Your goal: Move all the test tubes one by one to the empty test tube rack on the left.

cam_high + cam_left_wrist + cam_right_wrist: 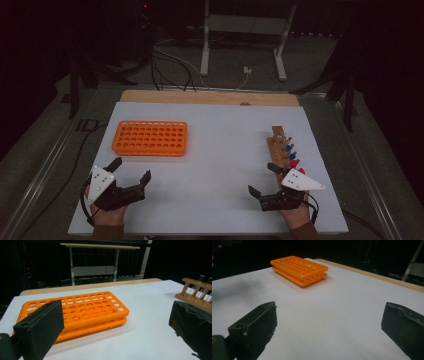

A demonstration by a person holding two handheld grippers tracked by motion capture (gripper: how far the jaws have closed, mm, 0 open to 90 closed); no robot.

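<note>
An orange tube rack (pixel 150 138) with many empty holes lies flat on the left half of the white table; it also appears as the orange rack (pixel 75 312) close ahead of my left jaws and as the orange rack (pixel 299 270) far off. A wooden rack (pixel 281 147) holding several tubes with blue and red caps stands at the right; the wooden rack (pixel 197 296) shows at the right edge. My left gripper (pixel 131 171) rests open near the front left, nothing between its jaws. My right gripper (pixel 264 180) is open and empty just in front of the wooden rack.
The white table surface (pixel 225 150) has a wooden strip (pixel 210 97) along its far edge. Beyond it stand a metal table frame (pixel 245 30) and loose cables on the floor (pixel 170 65). Dark surroundings on both sides.
</note>
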